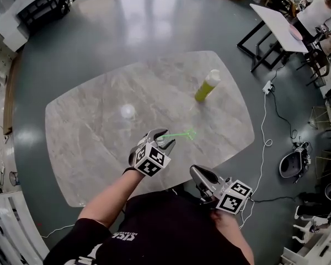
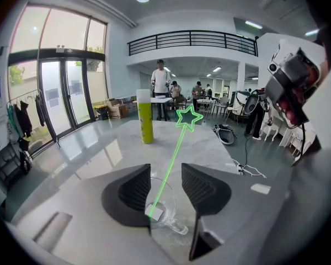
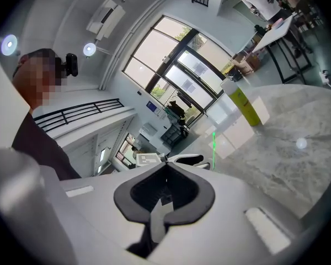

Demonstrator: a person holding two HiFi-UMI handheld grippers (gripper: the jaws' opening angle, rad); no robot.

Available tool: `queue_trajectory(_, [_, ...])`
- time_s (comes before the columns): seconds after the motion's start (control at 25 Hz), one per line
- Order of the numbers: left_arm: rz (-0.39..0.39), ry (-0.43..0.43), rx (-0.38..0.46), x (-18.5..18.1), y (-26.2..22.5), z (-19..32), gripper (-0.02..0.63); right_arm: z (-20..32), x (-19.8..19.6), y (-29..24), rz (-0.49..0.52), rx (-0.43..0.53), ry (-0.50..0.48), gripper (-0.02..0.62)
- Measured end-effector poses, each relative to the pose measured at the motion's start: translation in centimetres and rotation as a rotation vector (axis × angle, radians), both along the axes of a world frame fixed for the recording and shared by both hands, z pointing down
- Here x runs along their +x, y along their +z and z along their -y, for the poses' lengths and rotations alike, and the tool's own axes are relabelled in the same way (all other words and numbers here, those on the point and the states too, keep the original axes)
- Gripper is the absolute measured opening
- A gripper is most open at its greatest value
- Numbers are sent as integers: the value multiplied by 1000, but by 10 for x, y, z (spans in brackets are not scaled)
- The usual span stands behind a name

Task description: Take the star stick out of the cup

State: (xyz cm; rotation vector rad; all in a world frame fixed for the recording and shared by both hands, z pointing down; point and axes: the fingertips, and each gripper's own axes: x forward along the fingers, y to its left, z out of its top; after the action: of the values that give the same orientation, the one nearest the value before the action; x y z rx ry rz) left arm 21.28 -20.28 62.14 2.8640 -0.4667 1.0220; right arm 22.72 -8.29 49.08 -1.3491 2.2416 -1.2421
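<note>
A thin green star stick (image 2: 174,159) leans in a small clear glass cup (image 2: 169,218) on the marble table (image 1: 99,126). Its star (image 2: 188,116) points up and away from me. My left gripper (image 2: 165,173) is open and straddles the cup. The left pad sits at the rim and a narrow gap shows on the right. From the head view the stick (image 1: 182,133) pokes rightward out of the left gripper (image 1: 164,138). My right gripper (image 1: 198,174) hangs shut and empty over the table's front edge, its jaws (image 3: 166,163) meeting at the tips.
A yellow-green bottle (image 1: 207,85) with a white cap stands at the table's far right, seen too from the left gripper (image 2: 145,123). On the floor to the right lie a cable with a power strip (image 1: 268,86) and a dark device (image 1: 295,160). A white table (image 1: 278,26) and people stand behind.
</note>
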Motion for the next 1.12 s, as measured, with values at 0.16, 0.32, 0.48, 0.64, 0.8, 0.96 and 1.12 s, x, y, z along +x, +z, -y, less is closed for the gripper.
queue_trajectory(0.16, [32,-2,1,7,8,3,139,0,9,0,-7,1,11,12])
queue_trajectory(0.32, [41,-4,-14,14,13,1,107,-4,19,-2,-20,4,29,12])
queue_trajectory(0.48, [58,-4,-10,18,16,2,75,-6,28,-4,-27,6,46,12])
queue_trajectory(0.64, [60,-14,1,21,18,2,44,-10,34,-5,-27,9,57,12])
queue_trajectory(0.8, [54,-26,16,21,18,7,34,-12,35,-5,-25,9,61,12])
queue_trajectory(0.96, [34,-39,28,21,13,12,20,-12,36,-3,-22,7,63,12])
queue_trajectory(1.12, [17,-58,33,20,6,15,17,-12,38,-3,-19,9,62,12])
